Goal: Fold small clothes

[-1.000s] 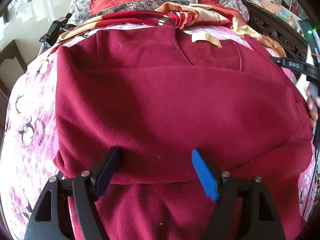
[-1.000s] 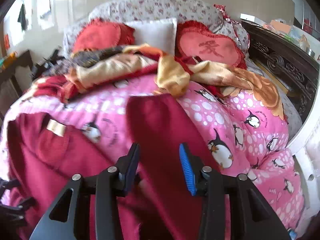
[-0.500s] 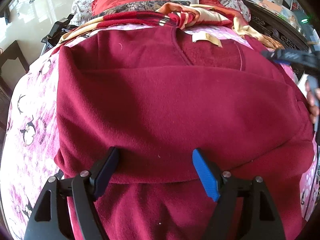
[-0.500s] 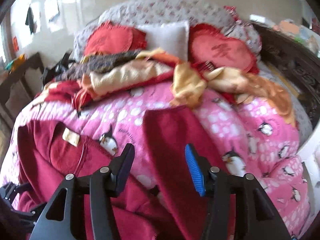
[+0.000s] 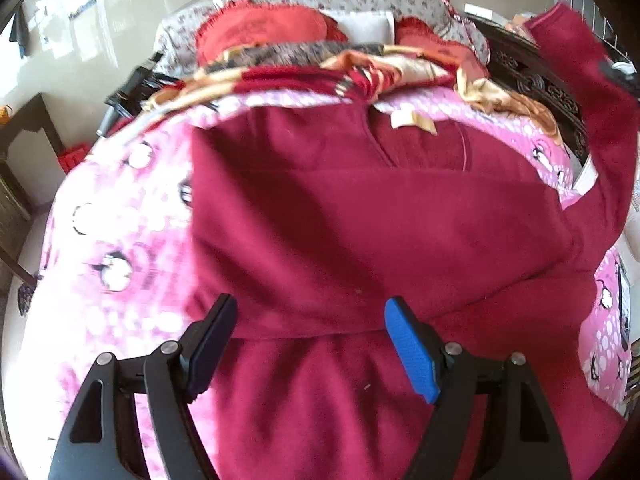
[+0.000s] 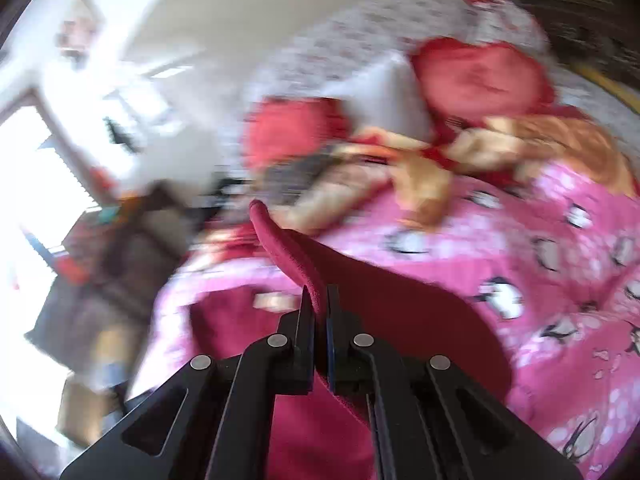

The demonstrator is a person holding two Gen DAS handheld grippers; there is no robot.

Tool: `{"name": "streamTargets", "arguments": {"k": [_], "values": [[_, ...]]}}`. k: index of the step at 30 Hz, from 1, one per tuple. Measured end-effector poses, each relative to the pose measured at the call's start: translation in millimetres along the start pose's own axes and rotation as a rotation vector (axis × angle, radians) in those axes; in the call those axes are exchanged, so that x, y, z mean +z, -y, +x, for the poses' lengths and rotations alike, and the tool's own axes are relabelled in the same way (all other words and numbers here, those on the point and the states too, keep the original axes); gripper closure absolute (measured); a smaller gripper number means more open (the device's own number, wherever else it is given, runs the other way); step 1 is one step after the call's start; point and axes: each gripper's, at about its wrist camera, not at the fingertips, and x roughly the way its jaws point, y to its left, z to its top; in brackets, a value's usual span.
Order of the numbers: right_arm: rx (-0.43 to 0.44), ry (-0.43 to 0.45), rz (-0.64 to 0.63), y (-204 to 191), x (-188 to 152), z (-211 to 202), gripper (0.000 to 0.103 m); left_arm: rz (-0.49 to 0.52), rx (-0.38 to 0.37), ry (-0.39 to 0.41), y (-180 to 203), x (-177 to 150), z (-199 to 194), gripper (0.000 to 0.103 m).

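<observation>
A dark red fleece garment [image 5: 360, 232] lies spread on a pink penguin-print bedcover [image 5: 120, 240], a tan label [image 5: 412, 122] at its neck. My left gripper [image 5: 310, 342] hovers open just above the folded lower edge, with nothing between its pads. One sleeve [image 5: 592, 92] is lifted up at the right of the left wrist view. In the right wrist view my right gripper [image 6: 320, 300] is shut on that red sleeve [image 6: 288, 240], whose end sticks up past the fingertips. The right wrist view is blurred.
Red cushions [image 5: 272, 28] and a white pillow [image 5: 360, 26] lean on the floral headboard. A crumpled orange and red blanket [image 5: 360, 68] lies across the far part of the bed. A dark carved bed frame [image 5: 536, 80] runs along the right. Dark furniture [image 5: 24, 140] stands left.
My right gripper closed on the sleeve and lifted it up, tilting leftward. The left gripper rose a little, staying open; more of the bedcover shows at left.
</observation>
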Motion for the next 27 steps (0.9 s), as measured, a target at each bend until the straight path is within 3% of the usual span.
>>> {"name": "streamTargets", "arguments": {"k": [5,8,13,17,19,22,24,27], "values": [[0.201,-0.131,-0.13,-66.4,-10.1,-4.3,0.103,0.002,0.039,0.059,-23.0,-2.4,-30.8,0.023],[0.263,-0.285,-0.205,-106.6,-31.5,31.2,0.103,-0.02,0.054,0.084,-39.4,-6.3,-45.6,0.023],[0.255,-0.528,-0.278,-137.9,-75.1,113.5,0.103,-0.079,0.058,0.098,-65.9,-11.6,-59.0,0.023],[0.25,-0.719,-0.292,-134.2,-100.3,177.2,0.103,-0.077,0.071,0.1,-76.7,-14.8,-61.9,0.023],[0.173,-0.797,-0.327,-130.2,-109.8,209.5,0.103,-0.074,0.081,0.099,-79.7,-16.5,-61.0,0.023],[-0.019,-0.806,-0.384,-115.6,-108.0,249.9,0.103,-0.083,0.082,0.08,-82.6,-17.2,-52.5,0.023],[-0.114,-0.729,-0.393,-108.1,-94.8,262.8,0.103,-0.091,0.073,0.069,-82.3,-16.1,-46.3,0.023],[-0.088,-0.623,-0.3,-99.5,-76.9,257.1,0.103,-0.094,0.043,0.064,-77.5,-11.4,-37.9,0.023]]}}
